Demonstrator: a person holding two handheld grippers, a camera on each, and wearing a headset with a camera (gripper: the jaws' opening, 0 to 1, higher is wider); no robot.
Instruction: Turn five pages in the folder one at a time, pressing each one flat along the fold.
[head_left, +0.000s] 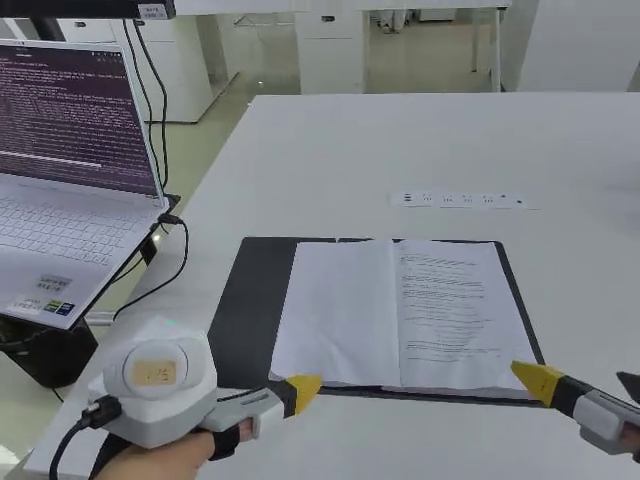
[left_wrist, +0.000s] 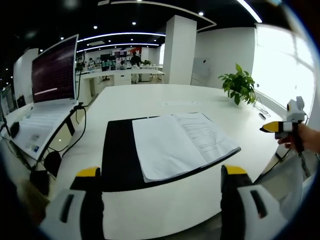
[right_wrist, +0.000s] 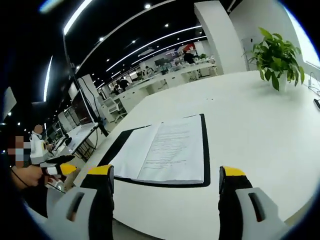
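Left gripper (left_wrist: 157, 172) and right gripper (right_wrist: 167, 171) hover at the near table (head_left: 400, 150) edge, jaws spread, empty; black folder (head_left: 250, 300) lies open flat just beyond them, left page (head_left: 335, 310) blank, right page (head_left: 445, 310) printed.

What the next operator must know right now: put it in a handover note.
Left gripper: open, empty, at the near edge of the folder, left side.
Right gripper: open, empty, by the near right corner.
The folder lies open flat on the table; left page blank, right page printed.
Done: number of pages turned cannot be told.
Left: turn the right page, press along the fold, repeat.
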